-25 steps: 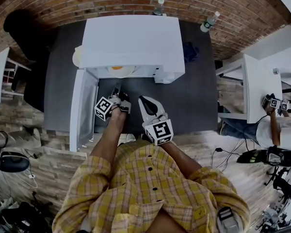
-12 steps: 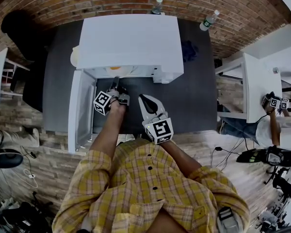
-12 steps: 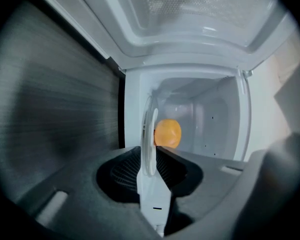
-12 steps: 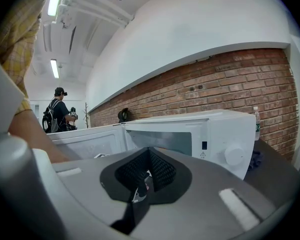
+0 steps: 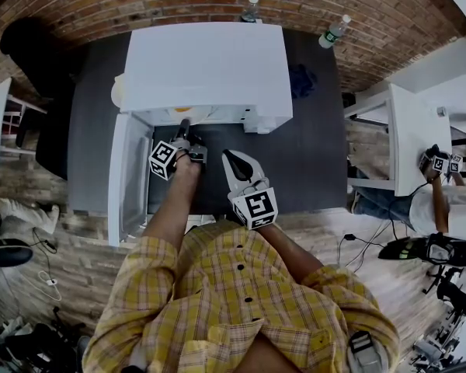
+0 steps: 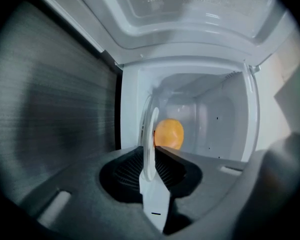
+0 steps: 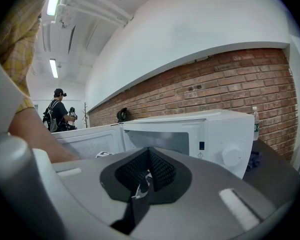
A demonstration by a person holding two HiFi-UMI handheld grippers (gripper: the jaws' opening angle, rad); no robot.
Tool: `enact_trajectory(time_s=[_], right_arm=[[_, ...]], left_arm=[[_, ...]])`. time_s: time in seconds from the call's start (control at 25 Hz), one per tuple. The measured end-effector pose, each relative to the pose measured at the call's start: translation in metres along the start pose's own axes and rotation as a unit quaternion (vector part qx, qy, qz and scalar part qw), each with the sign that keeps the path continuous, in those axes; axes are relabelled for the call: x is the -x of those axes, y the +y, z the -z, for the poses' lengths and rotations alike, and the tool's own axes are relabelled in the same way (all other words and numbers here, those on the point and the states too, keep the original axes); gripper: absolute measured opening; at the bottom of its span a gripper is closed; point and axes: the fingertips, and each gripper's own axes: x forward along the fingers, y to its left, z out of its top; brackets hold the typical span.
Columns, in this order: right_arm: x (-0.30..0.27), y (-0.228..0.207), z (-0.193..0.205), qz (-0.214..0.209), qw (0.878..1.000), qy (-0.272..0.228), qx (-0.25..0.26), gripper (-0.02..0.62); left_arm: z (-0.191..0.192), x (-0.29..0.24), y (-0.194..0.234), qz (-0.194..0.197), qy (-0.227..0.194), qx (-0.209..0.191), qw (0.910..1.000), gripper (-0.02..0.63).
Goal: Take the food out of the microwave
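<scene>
The white microwave (image 5: 206,64) stands on a dark table with its door (image 5: 128,173) swung open to the left. Inside, an orange round food (image 6: 168,133) lies on a white plate (image 6: 151,129), which shows edge-on. My left gripper (image 6: 149,159) reaches into the opening (image 5: 185,129) and is shut on the plate's near rim. My right gripper (image 5: 233,160) hangs back over the table in front of the microwave, shut with nothing in it. From the right gripper view the microwave (image 7: 210,134) and its open door (image 7: 90,139) lie ahead.
Two bottles (image 5: 251,8) (image 5: 333,32) stand at the back by the brick wall. A blue cloth (image 5: 303,80) lies to the right of the microwave. A white desk (image 5: 415,142) and another person's arm (image 5: 441,200) are at the far right.
My left gripper has moved forward from the table into the microwave opening, up to the plate's rim. The right gripper has barely moved.
</scene>
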Motion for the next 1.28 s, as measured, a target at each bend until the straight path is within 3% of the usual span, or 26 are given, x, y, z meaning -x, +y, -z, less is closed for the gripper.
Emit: enact_trajectory(time_s=[0.24,0.8,1.28], right_arm=[[0.002,-0.001,-0.002,0.002,1.000,-0.003,-0.002,0.003],[0.004,0.004,0.000,-0.002,1.000,0.000,-0.002,0.003],[0.017,0.019,-0.002,-0.001,1.000,-0.008,-0.002,0.003]], left_arm=[[-0.002,0.002,0.000,-0.012,-0.006,-0.010,0.9999,0.012],[-0.001,0.012,-0.012,0.013,-0.005,-0.017,0.9998,0.006],[0.009,0.054,-0.026,0.033,0.005,-0.013,0.9993,0.006]])
